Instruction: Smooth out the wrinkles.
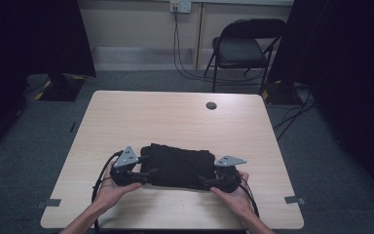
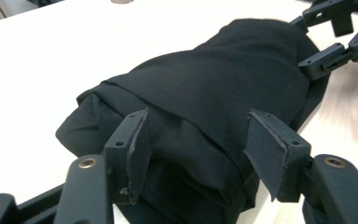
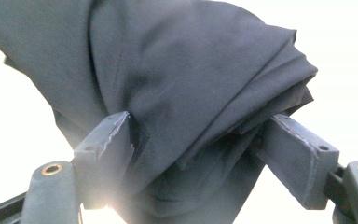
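Here the black folded cloth bundle [image 1: 177, 166] lies on the pale wooden tabletop [image 1: 175, 117], near the person's edge and about in the middle between left and right. Its long axis runs from left to right, and one gripper stands at each short end, so both hands are equally near to it. The left gripper [image 1: 135, 171] points to the right into the left end of the bundle, and the right gripper [image 1: 215, 177] points to the left into the right end.

In the left gripper view, the jaws stand apart with the end of the cloth between them; the pads seem close to the fabric, but they do not press it. In the right gripper view, the jaws are also apart and the thick folded end sits deep between them, touching at least the right pad [image 3: 294, 156]. I judge that neither gripper is closed on the cloth yet.

The cloth is dark and matt, soft, folded in several layers, with loose edges that show at both ends. I think it will sag if it is lifted from the two ends.
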Demonstrator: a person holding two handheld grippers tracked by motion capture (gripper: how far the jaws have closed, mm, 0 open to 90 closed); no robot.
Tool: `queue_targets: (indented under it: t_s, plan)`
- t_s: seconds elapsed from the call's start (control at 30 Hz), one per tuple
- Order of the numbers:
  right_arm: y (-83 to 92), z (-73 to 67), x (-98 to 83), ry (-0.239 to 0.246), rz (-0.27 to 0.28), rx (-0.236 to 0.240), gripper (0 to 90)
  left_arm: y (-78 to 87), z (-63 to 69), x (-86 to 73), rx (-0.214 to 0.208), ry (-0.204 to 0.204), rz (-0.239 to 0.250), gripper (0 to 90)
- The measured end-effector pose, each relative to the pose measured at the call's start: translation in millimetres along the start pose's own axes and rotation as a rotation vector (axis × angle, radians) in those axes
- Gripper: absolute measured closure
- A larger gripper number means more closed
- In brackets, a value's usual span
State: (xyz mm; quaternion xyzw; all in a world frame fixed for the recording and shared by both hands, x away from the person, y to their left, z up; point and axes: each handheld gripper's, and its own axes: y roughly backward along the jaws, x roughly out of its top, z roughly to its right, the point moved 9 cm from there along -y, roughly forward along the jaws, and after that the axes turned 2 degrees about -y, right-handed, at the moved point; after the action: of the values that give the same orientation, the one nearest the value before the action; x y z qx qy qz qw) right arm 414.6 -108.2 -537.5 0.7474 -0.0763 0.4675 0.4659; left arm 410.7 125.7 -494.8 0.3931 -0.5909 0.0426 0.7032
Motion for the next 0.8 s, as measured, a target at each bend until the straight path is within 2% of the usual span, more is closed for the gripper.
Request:
queue_targets:
  t_s: [0.1, 0.3, 0.37, 0.43, 0.5, 0.6, 0.67, 0.7, 0.73, 0.8]
  plan:
    - [6.9, 3.1, 4.1, -0.022, 0.012, 0.008, 21.8, 2.8, -1.5, 1.6, -0.003, 0.016, -0.002, 39.1]
    - [35.0, 19.8, 17.4, -0.056, 0.091, -0.018, 21.7, 23.9, -13.6, -2.7, 0.000, 0.094, 0.015, 37.7]
    - [44.9, 29.1, 18.1, -0.066, 0.107, -0.034, 21.7, 31.5, -20.7, -6.5, 0.020, 0.097, 0.011, 37.7]
    - [55.4, 40.6, 14.9, -0.081, 0.118, -0.060, 22.2, 38.6, -31.3, -13.4, 0.057, 0.117, 0.001, 37.3]
    - [61.5, 51.9, 8.2, -0.087, 0.106, -0.097, 22.4, 42.9, -44.9, -23.8, 0.091, 0.141, -0.028, 36.9]
    - [66.2, 76.6, -10.4, -0.118, 0.066, -0.153, 22.6, 46.1, -67.2, -46.0, 0.170, 0.183, -0.090, 37.3]
    - [66.9, 93.8, -24.5, -0.146, 0.034, -0.189, 22.5, 43.6, -77.6, -65.3, 0.178, 0.225, -0.166, 36.3]
    - [66.7, 101.7, -30.5, -0.155, 0.017, -0.210, 22.3, 43.4, -83.0, -73.6, 0.195, 0.239, -0.199, 36.6]
    - [65.8, 108.6, -35.8, -0.155, -0.003, -0.229, 22.4, 43.5, -87.6, -78.1, 0.222, 0.235, -0.212, 37.1]
    - [62.2, 119.3, -45.8, -0.167, -0.041, -0.258, 22.5, 43.1, -89.5, -80.5, 0.226, 0.234, -0.215, 36.9]
